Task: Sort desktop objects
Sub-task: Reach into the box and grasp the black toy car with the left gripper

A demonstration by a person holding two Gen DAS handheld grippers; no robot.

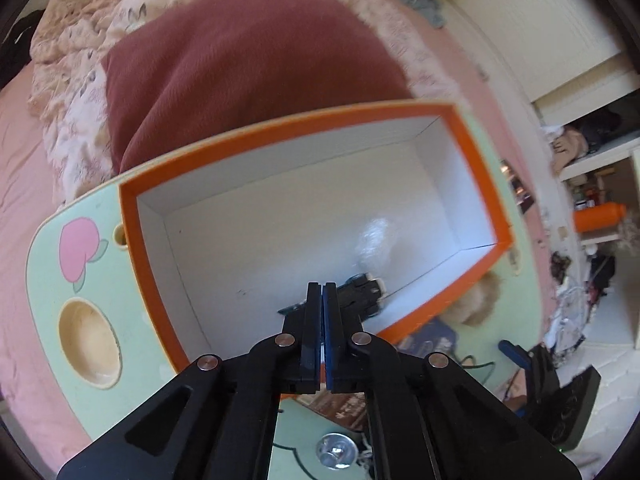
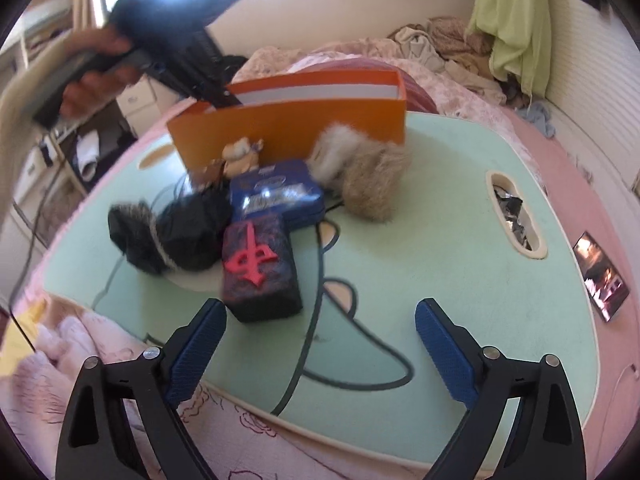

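An orange box [image 1: 476,168] with a white inside stands on the green lap table [image 1: 80,280]; it also shows in the right wrist view [image 2: 288,128]. My left gripper [image 1: 322,292] is shut with nothing between its fingers, above the box's inside. A small black object [image 1: 360,288] lies on the box floor just past the fingertips. My right gripper [image 2: 320,320] is open and empty over the table's near edge. Ahead of it lie a black block with a red symbol [image 2: 260,268], a blue tin [image 2: 276,196], a black furry item [image 2: 168,236] and a beige furry item [image 2: 368,176].
A small figurine [image 2: 240,156] stands against the box front. A black cable [image 2: 316,320] runs across the table. A slot [image 2: 516,212] at the table's right holds dark bits. A maroon pillow [image 1: 248,64] and bedding lie behind the box. A phone [image 2: 600,276] lies on the bed.
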